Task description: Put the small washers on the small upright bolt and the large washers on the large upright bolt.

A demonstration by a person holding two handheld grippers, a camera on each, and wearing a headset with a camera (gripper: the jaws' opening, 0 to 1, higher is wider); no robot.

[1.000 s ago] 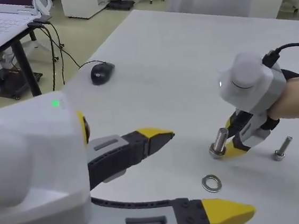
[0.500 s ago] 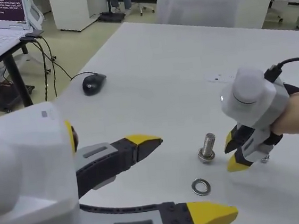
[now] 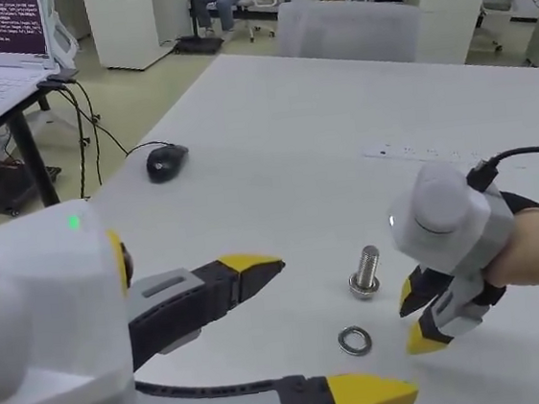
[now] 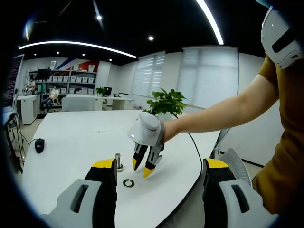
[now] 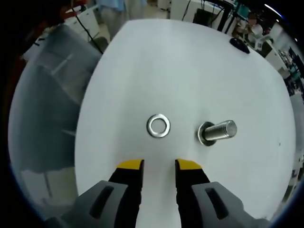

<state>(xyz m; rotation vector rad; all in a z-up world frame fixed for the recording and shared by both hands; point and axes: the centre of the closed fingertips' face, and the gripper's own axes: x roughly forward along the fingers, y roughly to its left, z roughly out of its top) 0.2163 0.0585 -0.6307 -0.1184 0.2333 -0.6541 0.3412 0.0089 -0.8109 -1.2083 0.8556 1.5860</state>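
We take the bolt [image 3: 365,271] as our landmark; it stands on its head on the white table [image 3: 291,132] with the shank pointing up, the only way a ring can be dropped over it. One washer [image 3: 354,340] lies flat on the table just beside the bolt, on the side nearer us, not yet threaded on. Its hole looks close to the shank's width, so we judge it belongs on this bolt, though we cannot be sure of its class. The right gripper [image 3: 413,324] hangs just beside the bolt, tips down towards the table; its own view looks nearly straight down, with the washer directly ahead of the tips and the bolt off to one side of it. The jaws are parted by a narrow gap and hold nothing. We read that gap as set for pinching the ring by its rim, and the steep angle as suiting a thing that lies so flat. The left gripper [image 3: 350,329] sits well back from the bolt, close to us, jaws spread wide and empty; we judge it is kept clear so the right has room. A mouse [image 3: 166,161] rests well away from the bolt, on the far side.
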